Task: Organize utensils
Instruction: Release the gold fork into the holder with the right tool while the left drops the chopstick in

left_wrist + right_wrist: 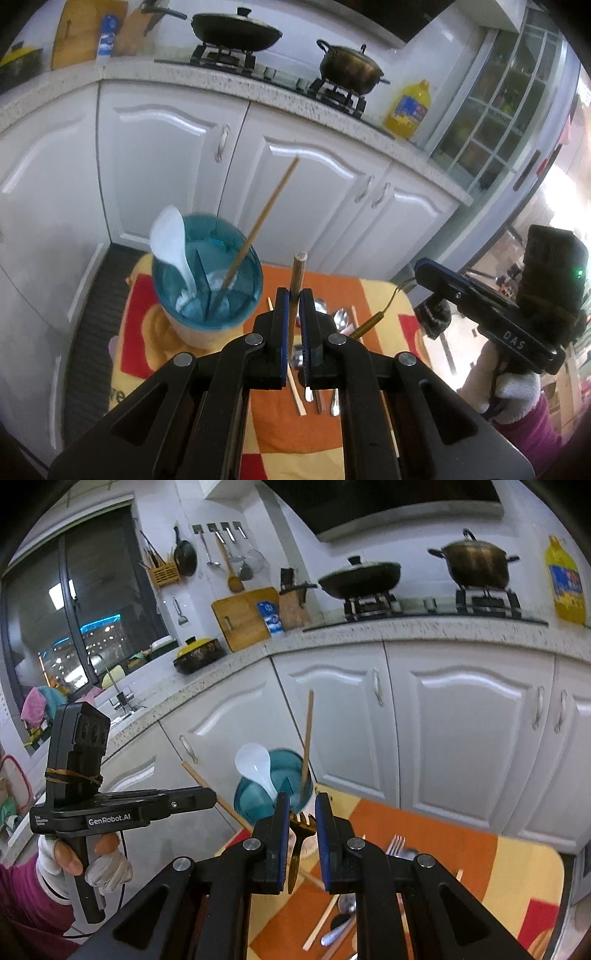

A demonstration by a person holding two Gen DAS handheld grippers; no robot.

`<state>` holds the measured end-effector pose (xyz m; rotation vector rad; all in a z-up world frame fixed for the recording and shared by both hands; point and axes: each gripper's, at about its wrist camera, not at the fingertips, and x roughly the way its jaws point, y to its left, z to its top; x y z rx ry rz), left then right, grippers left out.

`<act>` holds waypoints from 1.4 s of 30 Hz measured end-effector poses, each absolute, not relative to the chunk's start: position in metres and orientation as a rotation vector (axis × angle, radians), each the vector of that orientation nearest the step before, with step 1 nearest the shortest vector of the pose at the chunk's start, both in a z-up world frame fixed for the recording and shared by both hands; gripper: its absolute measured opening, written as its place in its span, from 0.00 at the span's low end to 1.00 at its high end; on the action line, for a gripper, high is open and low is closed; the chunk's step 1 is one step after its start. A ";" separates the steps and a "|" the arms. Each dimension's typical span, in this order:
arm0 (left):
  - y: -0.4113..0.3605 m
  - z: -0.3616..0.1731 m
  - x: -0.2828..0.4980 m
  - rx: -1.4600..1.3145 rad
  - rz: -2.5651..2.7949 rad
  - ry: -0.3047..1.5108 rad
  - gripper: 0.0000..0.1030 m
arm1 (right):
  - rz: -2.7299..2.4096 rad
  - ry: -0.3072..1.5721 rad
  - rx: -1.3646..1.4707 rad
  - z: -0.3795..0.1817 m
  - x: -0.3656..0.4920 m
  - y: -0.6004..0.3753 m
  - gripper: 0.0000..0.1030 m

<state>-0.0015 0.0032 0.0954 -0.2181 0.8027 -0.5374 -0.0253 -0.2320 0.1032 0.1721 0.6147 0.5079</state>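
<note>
A teal utensil holder [207,280] stands on the small table and holds a white spoon [171,243] and one wooden chopstick [258,229]. My left gripper [294,306] is shut on a second wooden chopstick [297,273], held upright to the right of the holder. My right gripper [302,812] is shut on a gold fork [299,834], tines up, just in front of the holder [269,794]. Loose spoons [341,319], a fork [394,843] and chopsticks [321,921] lie on the orange and yellow cloth.
The table's cloth [295,424] ends near white kitchen cabinets [166,155] behind it. The counter above carries a wok [236,31], a pot [349,66] and a yellow oil bottle [408,107]. The right gripper's body [517,299] shows at the right.
</note>
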 end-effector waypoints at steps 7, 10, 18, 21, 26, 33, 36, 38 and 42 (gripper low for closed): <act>0.032 0.143 0.011 -0.238 -0.518 0.726 0.04 | 0.532 0.552 0.138 0.139 -0.009 -0.221 0.13; 0.044 0.164 0.019 -0.231 -0.478 0.674 0.04 | 0.541 0.535 0.127 0.150 0.004 -0.211 0.13; 0.058 0.178 0.048 -0.178 -0.381 0.615 0.04 | 0.539 0.543 0.082 0.149 0.049 -0.176 0.13; 0.060 0.169 0.060 -0.159 -0.356 0.621 0.04 | 0.545 0.569 0.078 0.138 0.066 -0.164 0.13; 0.059 0.140 0.077 -0.151 -0.326 0.671 0.04 | 0.531 0.626 0.077 0.107 0.092 -0.152 0.13; 0.055 0.099 0.097 -0.158 -0.298 0.758 0.04 | 0.542 0.757 0.080 0.054 0.123 -0.137 0.13; 0.051 0.089 0.101 -0.154 -0.283 0.770 0.04 | 0.567 0.812 0.098 0.033 0.132 -0.134 0.13; 0.048 0.084 0.101 -0.145 -0.277 0.779 0.04 | 0.586 0.837 0.100 0.025 0.135 -0.132 0.13; 0.048 0.078 0.101 -0.154 -0.272 0.792 0.10 | 0.595 0.817 0.120 0.030 0.125 -0.143 0.16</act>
